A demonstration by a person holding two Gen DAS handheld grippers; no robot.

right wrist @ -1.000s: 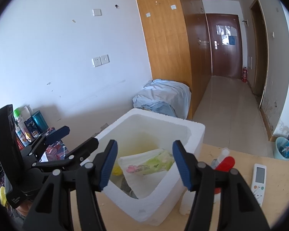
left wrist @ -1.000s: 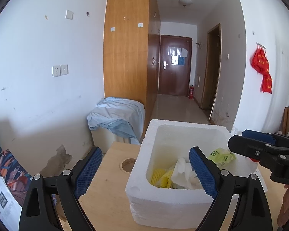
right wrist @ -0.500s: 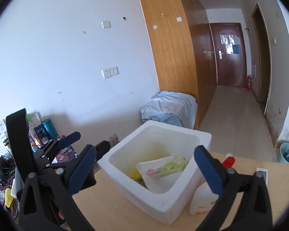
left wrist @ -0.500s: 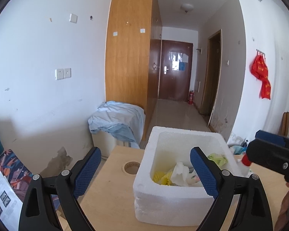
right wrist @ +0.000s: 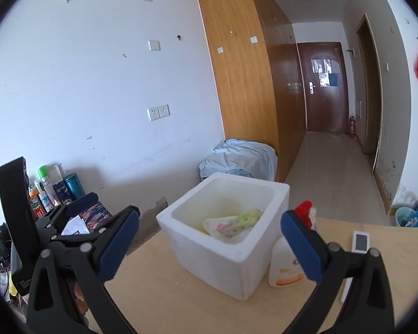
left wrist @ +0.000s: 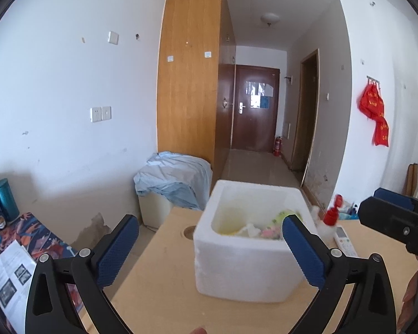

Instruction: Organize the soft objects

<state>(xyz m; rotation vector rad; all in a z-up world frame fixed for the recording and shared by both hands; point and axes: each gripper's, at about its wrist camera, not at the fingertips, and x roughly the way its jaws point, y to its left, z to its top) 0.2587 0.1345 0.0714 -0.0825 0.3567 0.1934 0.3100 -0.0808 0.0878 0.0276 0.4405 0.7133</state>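
Both wrist cams look forward and slightly down between their own claw fingers, from just behind the bench edge. Left view faces the foam box (left wrist: 248,253) head-on; right view sees it from the right, corner-on (right wrist: 223,250). Shared: box, bench (left wrist: 158,292), wardrobe, corridor door (right wrist: 324,86).

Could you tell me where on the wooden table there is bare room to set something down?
The table is bare left of the foam box, from its round hole to the near edge. In front of the box is free too. Right of it is crowded: spray bottle, then remote.
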